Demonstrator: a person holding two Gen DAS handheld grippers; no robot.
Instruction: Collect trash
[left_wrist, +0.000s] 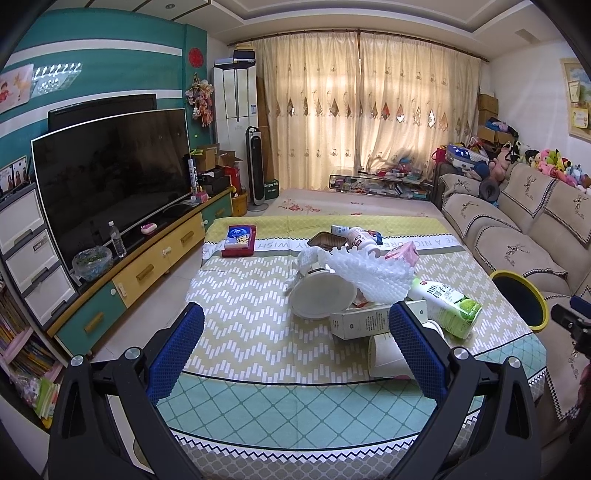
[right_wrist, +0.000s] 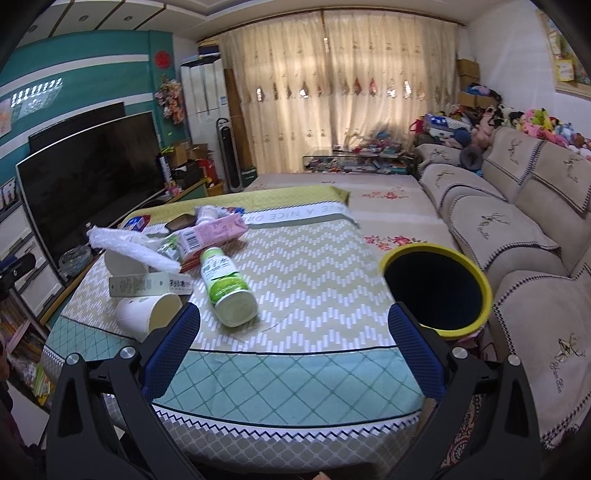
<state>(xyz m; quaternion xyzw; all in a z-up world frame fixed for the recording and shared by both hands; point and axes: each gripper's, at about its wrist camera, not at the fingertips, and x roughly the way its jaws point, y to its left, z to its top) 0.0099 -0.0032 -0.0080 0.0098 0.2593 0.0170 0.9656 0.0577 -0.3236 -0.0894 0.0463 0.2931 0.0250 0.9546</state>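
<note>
so both the left hand-held gripper (left_wrist: 295, 332) and right hand-held gripper (right_wrist: 294, 332) hover spread and empty, likely because the trash pile (left_wrist: 365, 291) at frame centre awaits sorting into the yellow-rimmed bin (right_wrist: 439, 288) at right.

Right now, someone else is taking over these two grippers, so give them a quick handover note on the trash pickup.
Left gripper: open, empty, hovering at the table's near edge.
Right gripper: open, empty, also over the near edge.
Trash pile on the tablecloth: green bottle, paper cup, flat carton, pink carton, white foam wrap.
Yellow-rimmed bin stands at the table's right side, by the sofa.
Done: nothing visibly binned. Left: everything in the pile.
</note>
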